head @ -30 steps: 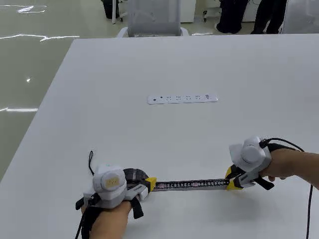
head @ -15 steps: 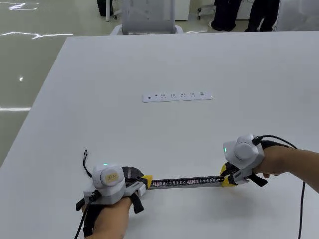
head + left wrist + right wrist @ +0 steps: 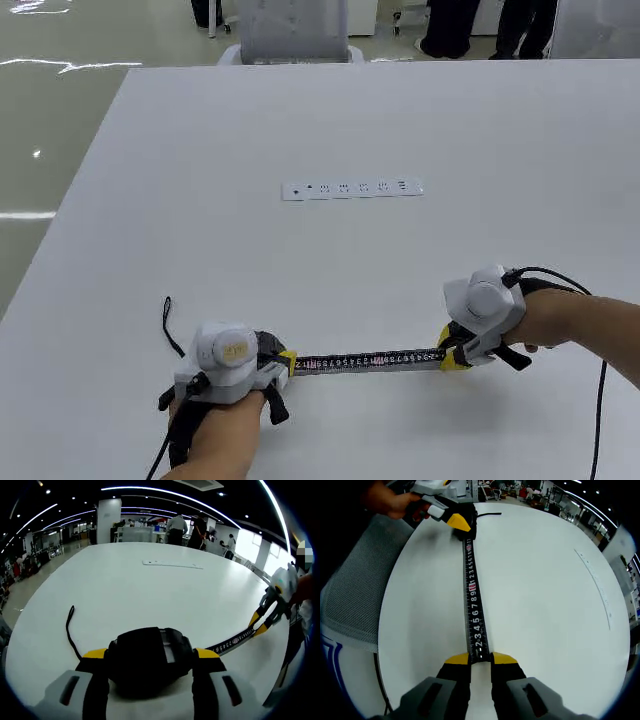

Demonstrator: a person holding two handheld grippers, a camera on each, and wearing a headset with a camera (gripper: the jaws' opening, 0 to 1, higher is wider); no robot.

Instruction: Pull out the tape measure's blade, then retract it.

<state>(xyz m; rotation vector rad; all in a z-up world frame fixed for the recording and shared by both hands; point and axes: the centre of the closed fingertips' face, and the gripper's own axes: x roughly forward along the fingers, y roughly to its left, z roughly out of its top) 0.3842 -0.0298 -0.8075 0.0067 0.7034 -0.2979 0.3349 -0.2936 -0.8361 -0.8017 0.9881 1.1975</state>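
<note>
White bench (image 3: 300,120) is carrying the whole job in the head view: the left tongs (image 3: 283,361) are clenching the black tape measure (image 3: 268,349) near the front edge, and the right tongs (image 3: 447,358) are pinching the free end of the blade (image 3: 365,360), which is lying flat and straight between them. A power strip (image 3: 352,187) is sitting well apart, toward the middle of the bench, and a thin black cord (image 3: 172,325) is trailing from the tape measure

Left gripper view: the yellow-tipped jaws are pressing on both flanks of the tape measure (image 3: 150,652), which is resting on the bench, while the blade (image 3: 232,642) is running off to the right tongs (image 3: 262,622)

Right gripper view: the jaws of the right tongs (image 3: 480,657) are closing on the blade (image 3: 472,595) right at its low numbers, and the printed scale is leading straight to the tape measure in the left tongs (image 3: 455,520)

Judging from this, the pull-out step is in hand, with a modest length drawn. Next, the right tongs should be travelling along the blade's own line, further out or else slowly back toward the tape measure, holding the tip so it is not snapping home, while the left tongs are bracing the tape measure
</note>
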